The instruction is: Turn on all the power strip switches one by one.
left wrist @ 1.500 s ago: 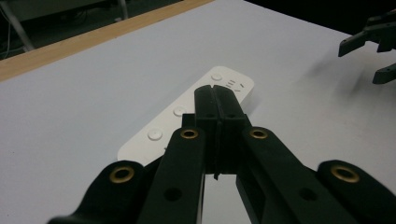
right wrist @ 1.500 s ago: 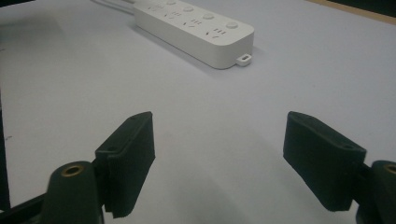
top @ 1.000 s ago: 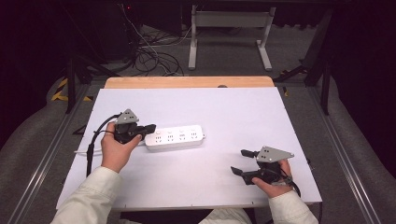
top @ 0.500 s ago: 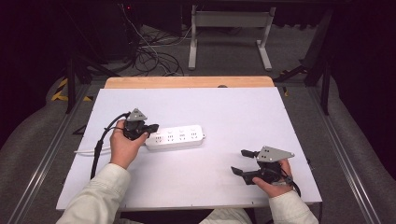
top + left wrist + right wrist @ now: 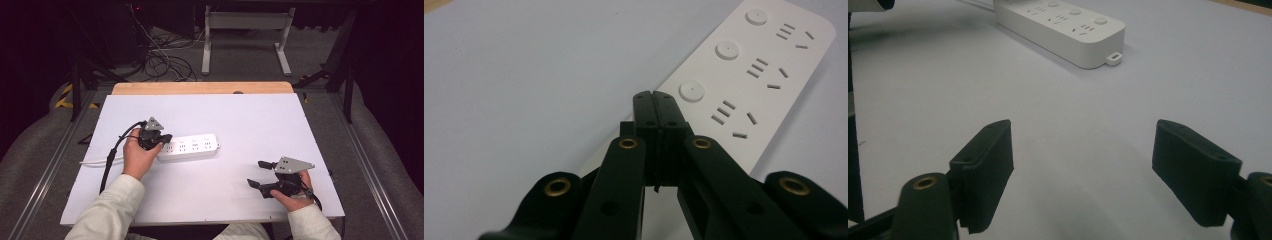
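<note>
Hovering: left gripper (image 5: 655, 97) over power strip (image 5: 744, 85) end.

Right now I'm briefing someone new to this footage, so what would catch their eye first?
The white power strip lying left of centre on the pale table stands out most. The left tool is shut, its tips poised over the strip's left end near the round buttons. The right tool stands open near the table's front right, apart from the strip, with nothing between its jaws.
</note>
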